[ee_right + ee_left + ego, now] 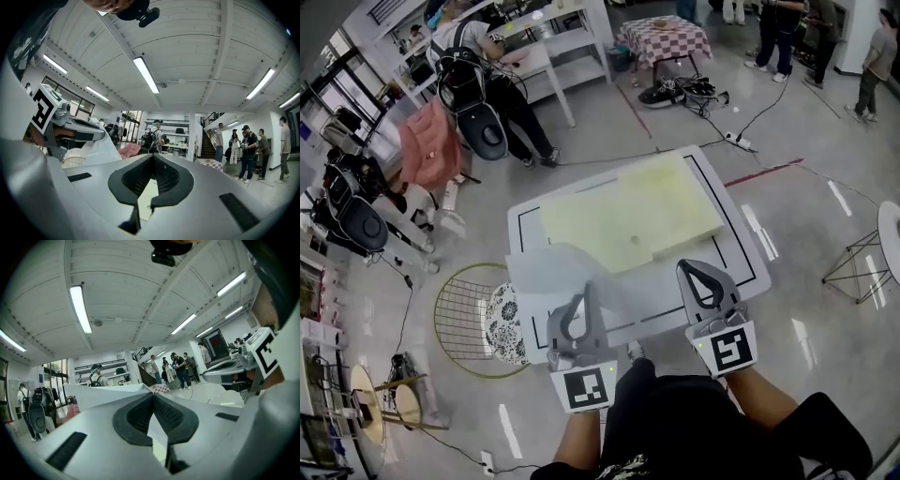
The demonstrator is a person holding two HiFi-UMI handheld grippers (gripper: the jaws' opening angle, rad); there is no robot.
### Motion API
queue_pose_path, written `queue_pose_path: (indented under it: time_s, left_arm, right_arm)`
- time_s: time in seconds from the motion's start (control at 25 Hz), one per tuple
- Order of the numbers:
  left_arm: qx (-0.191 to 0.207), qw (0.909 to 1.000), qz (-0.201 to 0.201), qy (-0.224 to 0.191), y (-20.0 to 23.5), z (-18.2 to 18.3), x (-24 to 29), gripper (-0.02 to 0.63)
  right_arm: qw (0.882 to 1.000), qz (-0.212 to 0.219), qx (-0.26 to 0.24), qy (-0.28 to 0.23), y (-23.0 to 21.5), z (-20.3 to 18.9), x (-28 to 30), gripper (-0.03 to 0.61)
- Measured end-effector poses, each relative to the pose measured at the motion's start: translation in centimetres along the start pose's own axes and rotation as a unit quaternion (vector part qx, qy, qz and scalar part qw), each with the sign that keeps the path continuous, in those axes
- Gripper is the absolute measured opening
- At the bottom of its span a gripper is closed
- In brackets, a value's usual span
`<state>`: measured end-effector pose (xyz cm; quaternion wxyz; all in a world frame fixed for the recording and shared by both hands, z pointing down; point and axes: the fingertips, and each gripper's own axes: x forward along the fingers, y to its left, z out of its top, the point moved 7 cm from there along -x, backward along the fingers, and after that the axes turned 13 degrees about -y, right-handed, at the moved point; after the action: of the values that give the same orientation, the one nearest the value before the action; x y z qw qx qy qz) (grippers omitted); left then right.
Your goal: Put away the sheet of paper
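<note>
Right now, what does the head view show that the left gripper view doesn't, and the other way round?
Head view only: the layout from above, with the white table, the yellow foam pad lying on it, and a round wire basket on the floor beside it.
Left gripper view only: the ceiling light strips, and a close look at the left gripper shut on the edge of the sheet of paper.
Both: the sheet, the left gripper, the right gripper, and the checkered table far off.

The head view looks steeply down onto the counter (739,251). Each gripper view sits close behind its fingers (136,418), facing level across the room; all three share the checkered table (662,37).
</note>
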<state>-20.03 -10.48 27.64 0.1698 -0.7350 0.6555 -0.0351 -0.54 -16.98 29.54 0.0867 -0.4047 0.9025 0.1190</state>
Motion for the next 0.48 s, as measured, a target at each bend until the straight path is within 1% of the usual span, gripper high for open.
queue_pose_path:
  time_s: [0.48]
  left_arm:
    - [-0.018, 0.9995, -0.026, 0.009, 4.8, -3.6, 2.5, 0.002]
  right_arm:
    - [0.999, -0.022, -0.013, 0.02, 2.1, -2.3, 5.1, -0.002]
